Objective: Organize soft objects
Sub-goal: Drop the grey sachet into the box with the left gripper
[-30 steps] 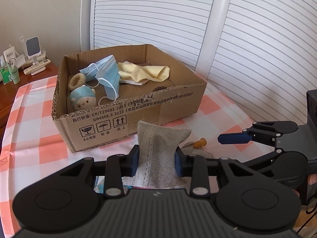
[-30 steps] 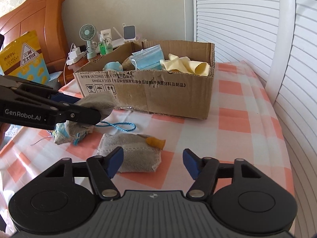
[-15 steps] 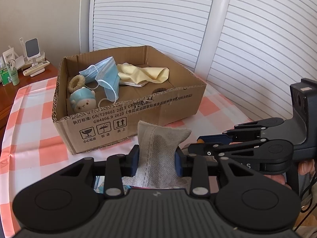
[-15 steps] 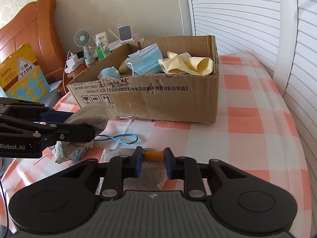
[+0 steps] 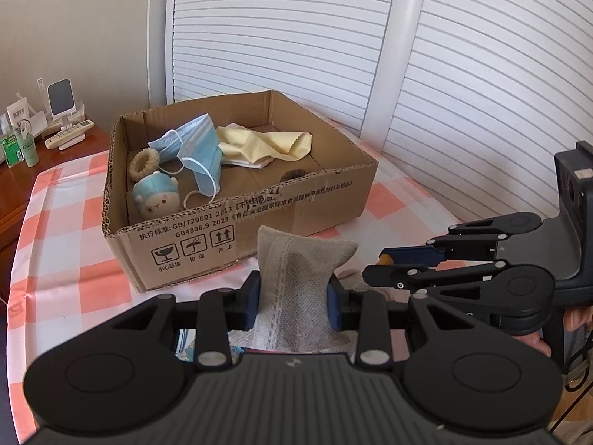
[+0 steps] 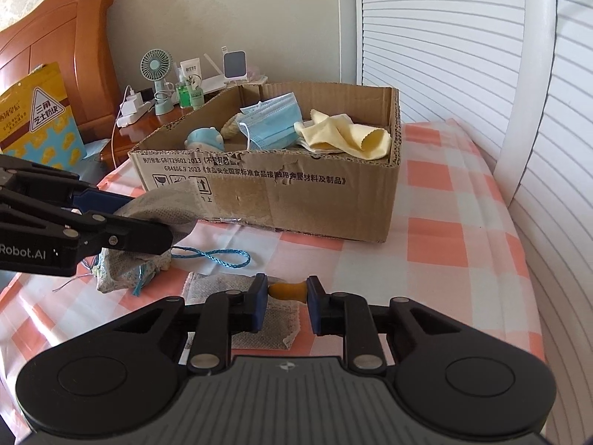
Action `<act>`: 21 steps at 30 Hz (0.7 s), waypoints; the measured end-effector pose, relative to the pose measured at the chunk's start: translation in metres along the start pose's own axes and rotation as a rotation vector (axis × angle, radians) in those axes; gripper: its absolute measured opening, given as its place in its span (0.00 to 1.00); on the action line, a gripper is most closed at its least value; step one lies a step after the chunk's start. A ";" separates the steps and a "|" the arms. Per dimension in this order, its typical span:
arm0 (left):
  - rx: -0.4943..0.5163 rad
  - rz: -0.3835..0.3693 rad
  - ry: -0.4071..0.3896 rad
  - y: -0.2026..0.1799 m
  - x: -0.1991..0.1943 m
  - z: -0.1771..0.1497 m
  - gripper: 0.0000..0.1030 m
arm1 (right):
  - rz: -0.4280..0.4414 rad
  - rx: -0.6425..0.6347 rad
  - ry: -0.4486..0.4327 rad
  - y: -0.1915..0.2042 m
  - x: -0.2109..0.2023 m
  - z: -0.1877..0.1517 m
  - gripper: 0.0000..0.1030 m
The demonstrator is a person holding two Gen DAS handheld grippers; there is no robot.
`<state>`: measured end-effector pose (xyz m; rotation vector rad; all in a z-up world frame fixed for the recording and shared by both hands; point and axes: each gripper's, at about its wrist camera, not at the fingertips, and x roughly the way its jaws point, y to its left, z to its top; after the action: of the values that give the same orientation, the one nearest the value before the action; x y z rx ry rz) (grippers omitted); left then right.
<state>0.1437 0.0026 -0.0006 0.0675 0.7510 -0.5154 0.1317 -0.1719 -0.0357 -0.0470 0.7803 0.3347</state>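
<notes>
Checked tablecloth (image 6: 459, 237), orange and white, covers the table. Cardboard box (image 5: 259, 218) sits far centre, open top; inside: blue face masks (image 5: 200, 148), yellow cloth (image 5: 267, 142), small blue plush (image 5: 157, 198), fuzzy ring (image 5: 142, 159). Left gripper (image 5: 292, 296) clamped on a grey mesh pouch (image 5: 296, 274), held upright, lifted near the box's front wall. Second grey pouch (image 6: 241, 319) flat on the cloth, near side. Patterned pouch with blue cord (image 6: 129, 267) lies left. Right gripper (image 6: 285, 296) closed on a small orange piece (image 6: 287, 291) atop the flat pouch.
</notes>
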 end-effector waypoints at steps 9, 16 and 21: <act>0.008 -0.001 -0.023 -0.006 -0.019 0.016 0.33 | -0.002 -0.095 -0.006 0.001 -0.022 0.006 0.26; 0.055 0.035 -0.055 -0.004 -0.022 0.046 0.33 | -0.003 -0.124 -0.036 -0.002 -0.040 0.009 0.26; 0.070 0.073 -0.100 0.004 -0.011 0.082 0.33 | -0.020 -0.147 -0.053 -0.003 -0.050 0.015 0.26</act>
<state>0.1907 -0.0094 0.0660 0.1331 0.6306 -0.4721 0.1098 -0.1862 0.0091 -0.1833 0.7015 0.3728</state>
